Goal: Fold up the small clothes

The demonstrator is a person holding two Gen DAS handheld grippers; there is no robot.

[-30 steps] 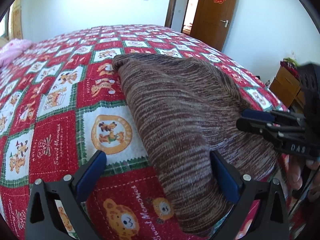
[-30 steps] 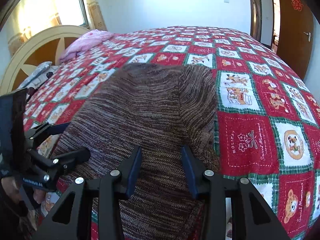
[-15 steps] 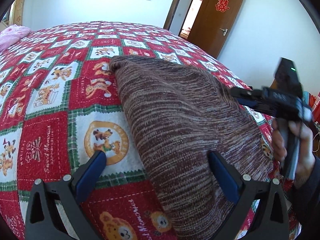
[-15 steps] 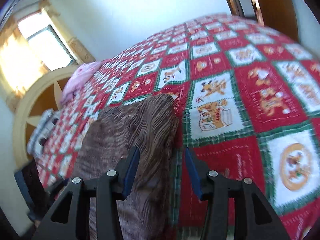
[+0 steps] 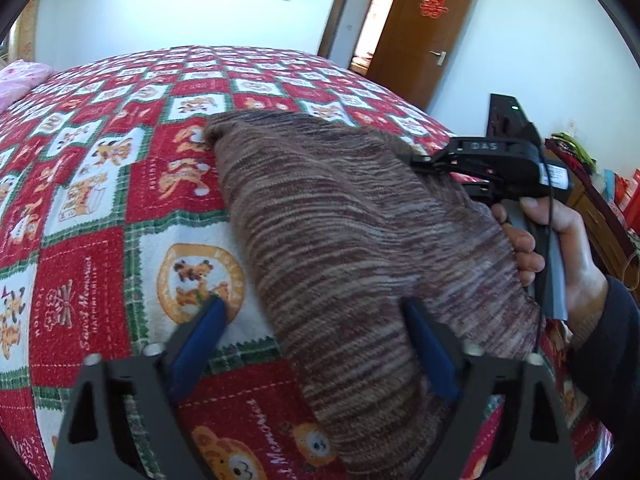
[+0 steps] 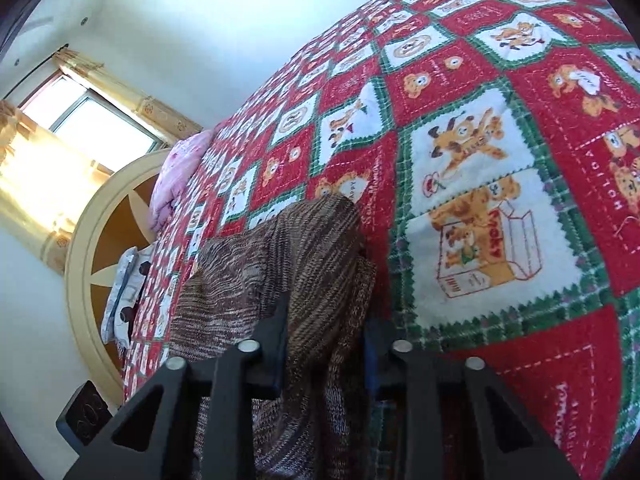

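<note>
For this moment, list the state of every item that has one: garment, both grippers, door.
Brown knit garment: partly folded on the quilt, one edge lifted.
Right gripper: closing, jaws pinching the garment's edge.
Left gripper: open, closing astride the garment's near edge.
Wooden door: open.

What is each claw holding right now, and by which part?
Right claw pinches the brown knit garment at its side edge, having just been closing. Left claw straddles the near end, closing but not yet gripping.
</note>
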